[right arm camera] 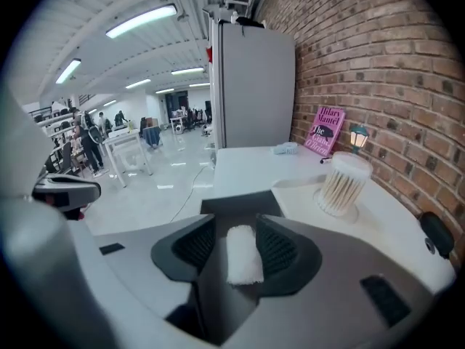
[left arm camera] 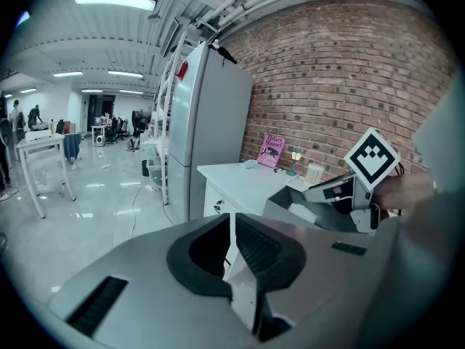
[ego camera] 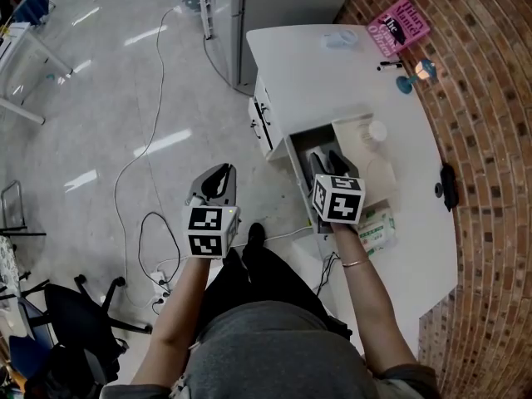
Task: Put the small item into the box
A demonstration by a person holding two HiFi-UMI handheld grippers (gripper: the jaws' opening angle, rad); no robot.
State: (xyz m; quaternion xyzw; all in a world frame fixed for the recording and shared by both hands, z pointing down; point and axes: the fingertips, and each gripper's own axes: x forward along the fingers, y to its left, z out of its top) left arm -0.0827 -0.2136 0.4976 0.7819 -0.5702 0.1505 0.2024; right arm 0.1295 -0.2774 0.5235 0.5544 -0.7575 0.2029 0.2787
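A small white roll (right arm camera: pixel 244 253) lies between the jaws of my right gripper (right arm camera: pixel 236 231). It sits close to the right pad, and a narrow strip of dark drawer shows on its left side. In the head view my right gripper (ego camera: pixel 327 163) reaches down into the open dark drawer (ego camera: pixel 301 160) of the white desk (ego camera: pixel 349 81); the roll is hidden there. The drawer's far wall (right arm camera: pixel 240 203) shows just beyond the jaws. My left gripper (ego camera: pixel 218 177) hangs over the floor to the left of the desk. Its jaws (left arm camera: pixel 231 227) are shut with nothing between them.
On the desk stand a tub of cotton swabs (right arm camera: pixel 343 184), a pink book (ego camera: pixel 399 25), a small lamp (ego camera: pixel 420 71), a green pack (ego camera: pixel 378 231) and a black object (ego camera: pixel 447 185). A grey fridge (right arm camera: pixel 251 86) stands behind. Cables (ego camera: pixel 150 223) and a chair (ego camera: pixel 75 314) are on the floor.
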